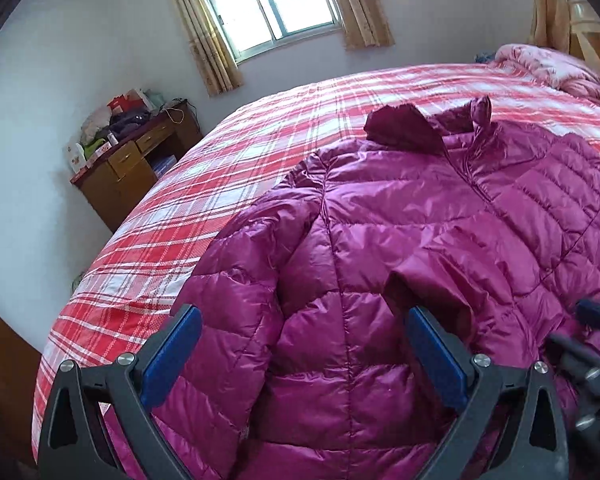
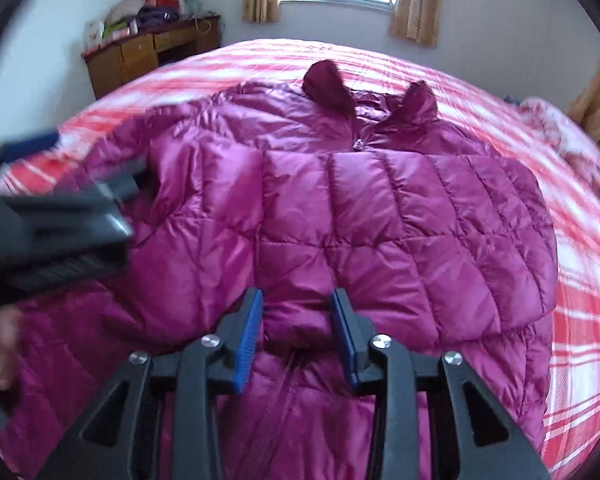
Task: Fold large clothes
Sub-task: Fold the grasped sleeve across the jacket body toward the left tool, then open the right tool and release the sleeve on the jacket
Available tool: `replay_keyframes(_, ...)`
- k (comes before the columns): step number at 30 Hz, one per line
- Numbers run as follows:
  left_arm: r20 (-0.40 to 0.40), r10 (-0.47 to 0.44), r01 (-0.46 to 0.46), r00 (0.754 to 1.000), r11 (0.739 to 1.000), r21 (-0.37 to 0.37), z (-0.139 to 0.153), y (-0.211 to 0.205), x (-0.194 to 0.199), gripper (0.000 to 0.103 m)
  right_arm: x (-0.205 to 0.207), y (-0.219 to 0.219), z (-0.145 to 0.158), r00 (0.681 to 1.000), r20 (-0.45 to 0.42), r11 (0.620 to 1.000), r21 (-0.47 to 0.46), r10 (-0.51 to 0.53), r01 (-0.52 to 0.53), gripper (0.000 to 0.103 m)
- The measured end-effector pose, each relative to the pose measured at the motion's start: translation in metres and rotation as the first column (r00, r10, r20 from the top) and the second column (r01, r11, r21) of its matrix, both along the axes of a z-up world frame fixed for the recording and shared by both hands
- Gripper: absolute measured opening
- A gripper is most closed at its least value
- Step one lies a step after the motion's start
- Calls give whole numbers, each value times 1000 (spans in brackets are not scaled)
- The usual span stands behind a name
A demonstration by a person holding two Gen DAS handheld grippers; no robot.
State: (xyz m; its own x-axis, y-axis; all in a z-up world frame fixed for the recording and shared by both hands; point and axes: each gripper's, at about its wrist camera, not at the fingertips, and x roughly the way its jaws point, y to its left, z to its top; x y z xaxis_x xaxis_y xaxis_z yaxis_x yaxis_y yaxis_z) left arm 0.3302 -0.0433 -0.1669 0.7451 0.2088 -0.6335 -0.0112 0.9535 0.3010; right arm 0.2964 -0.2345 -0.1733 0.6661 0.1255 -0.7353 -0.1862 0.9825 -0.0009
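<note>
A magenta quilted puffer jacket (image 1: 400, 248) lies front up on the red plaid bed (image 1: 228, 168), collar toward the window. It also fills the right wrist view (image 2: 340, 216), with its right sleeve folded across the chest. My left gripper (image 1: 300, 320) is open, its blue pads on either side of the jacket's left sleeve and side, just above it. My right gripper (image 2: 296, 300) is open over the folded sleeve's cuff near the jacket's lower middle, holding nothing. The left gripper also shows blurred at the left of the right wrist view (image 2: 60, 184).
A wooden desk (image 1: 136, 172) piled with bags and clothes stands by the wall left of the bed. A curtained window (image 1: 268, 0) is behind. A pink quilt (image 1: 556, 68) is bunched at the bed's far right corner.
</note>
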Motion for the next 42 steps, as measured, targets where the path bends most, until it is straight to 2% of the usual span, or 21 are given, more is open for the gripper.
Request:
replay_keyframes(4, 105, -16, 21, 994, 999, -40, 34, -4, -11, 102, 2, -54, 36, 985, 116, 991, 51, -128, 123, 37)
replay_keyframes(6, 149, -51, 59, 988, 997, -50, 50, -18, -15, 102, 19, -85, 43, 962, 140, 972, 65, -234, 227, 37)
replay_keyframes(8, 164, -97, 103, 982, 994, -26, 53, -37, -12, 102, 38, -107, 44, 945, 135, 954, 81, -297, 288, 34)
replay_keyframes(10, 151, -108, 105, 983, 994, 27, 40, -54, 1, 102, 58, -122, 37, 945, 117, 950, 103, -305, 294, 30)
replay_keyframes(12, 136, -81, 70, 987, 994, 89, 20, -62, 20, 102, 75, -131, 24, 952, 77, 951, 116, -297, 288, 30)
replay_keyframes(14, 87, -42, 30, 995, 991, 130, -4, -63, 41, 102, 86, -143, 12, 947, 41, 942, 123, -318, 311, 30)
replay_keyframes(16, 5, -6, 6, 1000, 993, 115, -24, -55, 59, 102, 92, -148, -2, 943, -6, 937, 113, -332, 330, 30)
replay_keyframes(18, -61, 6, -3, 998, 999, 54, -37, -45, 69, 102, 86, -162, -12, 942, -27, 933, 124, -336, 336, 27)
replay_keyframes(23, -117, -7, -2, 993, 997, -79, -44, -27, 79, 102, 78, -174, -23, 934, -51, 920, 164, -354, 357, 22)
replay_keyframes(25, -126, -5, -9, 992, 994, -109, -46, -22, 81, 102, 79, -174, -23, 931, -56, 916, 162, -362, 366, 21)
replay_keyframes(28, -98, 19, -27, 995, 997, -76, -42, -25, 77, 102, 76, -169, -14, 922, -17, 915, 117, -388, 387, 17)
replay_keyframes(30, -21, 38, -39, 999, 998, -46, -29, -27, 69, 102, 68, -166, 1, 913, 46, 910, 117, -405, 398, 20)
replay_keyframes(32, 48, 36, -33, 998, 998, -56, -18, -28, 61, 102, 66, -160, 17, 909, 112, 914, 113, -401, 389, 24)
replay_keyframes(34, 28, 33, -32, 999, 999, -39, -22, -31, 67, 102, 76, -152, 25, 918, 145, 929, 98, -368, 357, 24)
replay_keyframes(37, -65, 39, -41, 997, 999, -20, -36, -33, 80, 102, 105, -141, 14, 940, 105, 946, 45, -325, 322, 25)
replay_keyframes(40, -87, 31, -36, 996, 998, -52, -37, -29, 81, 102, 125, -145, -13, 942, 22, 943, -3, -334, 334, 25)
replay_keyframes(42, -91, 25, -30, 996, 998, -53, -39, -29, 83, 102, 127, -152, -23, 939, -13, 939, 34, -343, 343, 25)
